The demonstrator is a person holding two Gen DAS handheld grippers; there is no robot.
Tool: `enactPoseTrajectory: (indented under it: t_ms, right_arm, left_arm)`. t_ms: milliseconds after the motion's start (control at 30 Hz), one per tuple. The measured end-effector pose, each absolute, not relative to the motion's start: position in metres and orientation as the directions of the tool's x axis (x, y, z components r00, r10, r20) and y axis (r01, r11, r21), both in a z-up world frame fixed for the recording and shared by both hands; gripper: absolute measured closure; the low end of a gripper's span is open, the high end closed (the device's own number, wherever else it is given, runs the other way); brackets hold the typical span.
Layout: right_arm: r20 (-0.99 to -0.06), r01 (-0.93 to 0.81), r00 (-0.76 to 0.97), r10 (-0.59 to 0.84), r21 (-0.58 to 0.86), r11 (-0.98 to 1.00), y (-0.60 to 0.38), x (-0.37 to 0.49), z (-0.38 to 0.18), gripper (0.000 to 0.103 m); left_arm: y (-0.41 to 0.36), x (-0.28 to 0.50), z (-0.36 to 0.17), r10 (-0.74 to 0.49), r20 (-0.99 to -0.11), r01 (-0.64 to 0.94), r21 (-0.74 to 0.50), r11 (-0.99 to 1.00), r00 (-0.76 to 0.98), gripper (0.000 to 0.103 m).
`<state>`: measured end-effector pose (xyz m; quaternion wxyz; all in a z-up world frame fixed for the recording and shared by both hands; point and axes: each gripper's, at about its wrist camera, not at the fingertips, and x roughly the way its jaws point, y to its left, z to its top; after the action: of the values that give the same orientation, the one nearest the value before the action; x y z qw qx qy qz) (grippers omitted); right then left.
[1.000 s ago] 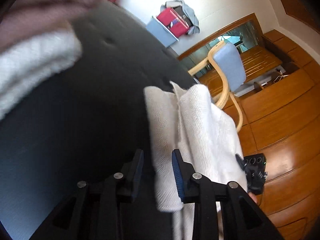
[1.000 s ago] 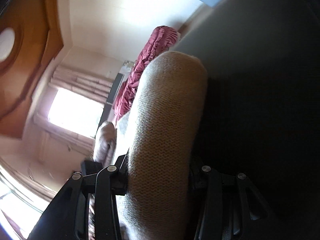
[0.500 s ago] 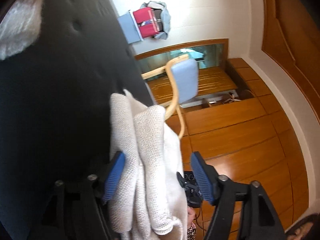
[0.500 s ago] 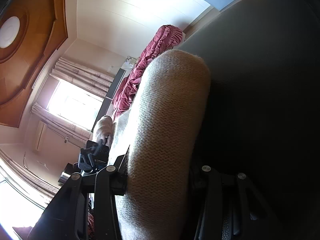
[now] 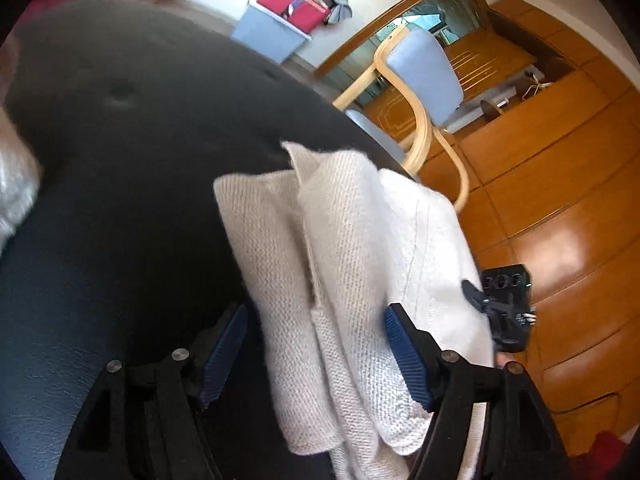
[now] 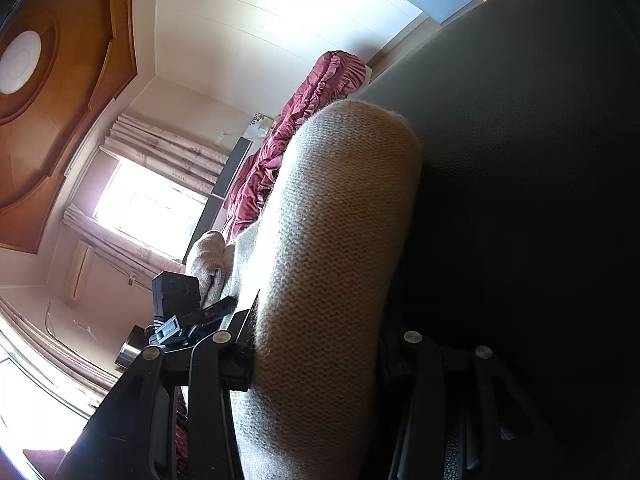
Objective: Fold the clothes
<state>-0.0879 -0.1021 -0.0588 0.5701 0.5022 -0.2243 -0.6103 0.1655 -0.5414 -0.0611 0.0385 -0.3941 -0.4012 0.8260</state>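
One cream knitted garment (image 5: 352, 280), folded, lies on the dark cushion (image 5: 120, 200), one end clamped.

Its long axis runs away from both cameras. The left gripper (image 5: 316, 356) is spread wide, the cloth between its pads untouched. The right gripper (image 6: 316, 344) is closed on the thick fold (image 6: 336, 240). One blue bin (image 5: 268, 36) is seen, holding one red box (image 5: 296, 4).

No text, label, brand, number or sign can be read in either wrist view. The red box (image 5: 296, 2) on the blue-grey bin (image 5: 267, 38), far ahead of the left claw, carries markings too small and blurred to make out.
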Motion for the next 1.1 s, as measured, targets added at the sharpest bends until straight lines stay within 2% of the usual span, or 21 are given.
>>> enactPoseTrajectory:
  t_ms: [200, 367, 400, 433, 467, 500, 567, 667, 867, 1100]
  right_arm:
    - [-0.357, 0.471, 0.155, -0.921, 0.846, -0.249, -0.105, -0.089, -0.059, 0.058]
    - [-0.359, 0.474, 0.152, -0.921, 0.844, -0.251, -0.105, -0.088, -0.056, 0.058]
    - [-0.359, 0.475, 0.151, -0.921, 0.843, -0.251, -0.106, -0.087, -0.055, 0.058]
    - [-0.361, 0.477, 0.150, -0.921, 0.842, -0.252, -0.106, -0.087, -0.054, 0.058]
    - [-0.364, 0.479, 0.146, -0.920, 0.839, -0.256, -0.107, -0.087, -0.054, 0.058]
    - [-0.370, 0.484, 0.142, -0.918, 0.835, -0.261, -0.107, -0.086, -0.053, 0.058]
    - [-0.397, 0.508, 0.121, -0.910, 0.812, -0.287, -0.109, -0.082, -0.050, 0.058]
    - [-0.413, 0.509, 0.100, -0.905, 0.803, -0.310, -0.111, -0.079, -0.046, 0.058]
    - [-0.340, 0.464, 0.151, -0.928, 0.854, -0.238, -0.116, -0.075, -0.027, 0.059]
    - [-0.262, 0.571, 0.284, -0.922, 0.819, -0.057, -0.181, -0.034, 0.052, 0.059]
  left_arm:
    - [-0.525, 0.140, -0.063, 0.474, -0.579, 0.190, -0.743, -0.641, -0.664, 0.031]
    - [-0.517, 0.139, -0.063, 0.455, -0.578, 0.196, -0.738, -0.645, -0.678, 0.033]
    - [-0.513, 0.139, -0.063, 0.428, -0.593, 0.196, -0.712, -0.674, -0.682, 0.035]
    - [-0.508, 0.137, -0.062, 0.398, -0.610, 0.200, -0.683, -0.702, -0.685, 0.042]
    - [-0.502, 0.136, -0.061, 0.361, -0.629, 0.211, -0.650, -0.730, -0.688, 0.061]
    - [-0.499, 0.137, -0.060, 0.336, -0.637, 0.218, -0.631, -0.745, -0.694, 0.067]
    - [-0.506, 0.150, -0.062, 0.330, -0.616, 0.220, -0.646, -0.730, -0.715, 0.071]
    - [-0.498, 0.159, -0.051, 0.291, -0.604, 0.214, -0.624, -0.752, -0.742, 0.074]
    - [-0.484, 0.195, -0.005, 0.279, -0.524, 0.128, -0.612, -0.781, -0.805, 0.075]
    - [-0.507, 0.284, 0.058, 0.169, -0.374, 0.104, -0.609, -0.786, -0.912, 0.075]
